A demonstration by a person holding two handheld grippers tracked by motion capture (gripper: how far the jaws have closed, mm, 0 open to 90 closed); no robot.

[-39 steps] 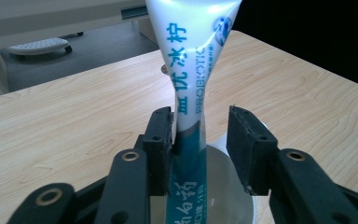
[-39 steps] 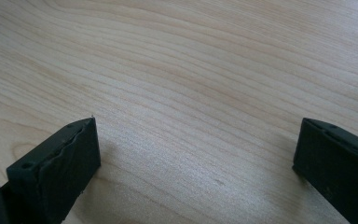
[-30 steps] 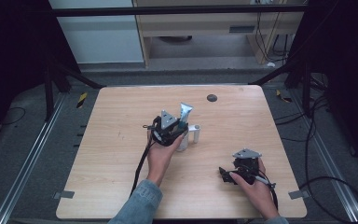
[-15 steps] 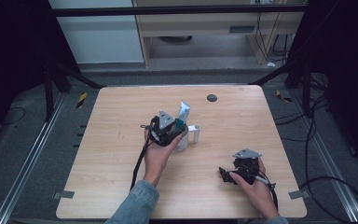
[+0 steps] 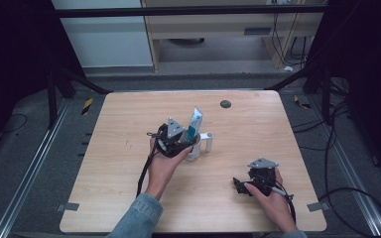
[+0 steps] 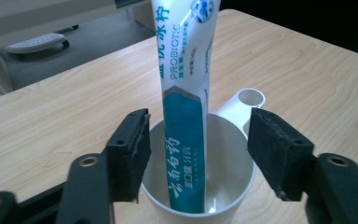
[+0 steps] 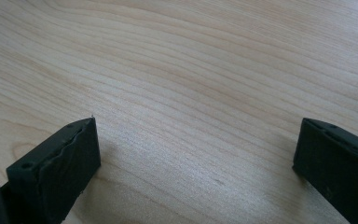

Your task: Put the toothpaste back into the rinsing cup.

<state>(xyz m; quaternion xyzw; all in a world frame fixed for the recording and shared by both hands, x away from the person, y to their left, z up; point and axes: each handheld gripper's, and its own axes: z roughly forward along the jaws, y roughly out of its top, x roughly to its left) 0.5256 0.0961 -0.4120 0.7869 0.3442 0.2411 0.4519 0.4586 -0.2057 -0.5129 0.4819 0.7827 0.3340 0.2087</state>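
Standing in one white cup (image 6: 223, 186), one toothpaste tube (image 6: 185, 140) leans.

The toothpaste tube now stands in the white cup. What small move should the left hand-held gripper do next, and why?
Probably lift the left hand-held gripper straight up and back. Its jaws have just been opening, and gaps show on both sides of the toothpaste tube, which leans inside the white cup. A sideways pull might knock the tube or tip the cup.

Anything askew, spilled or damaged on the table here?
Nothing stands out. The toothpaste tube stands leaning in the white cup, untouched between the left gripper's just-opened jaws. No spill or damage shows.
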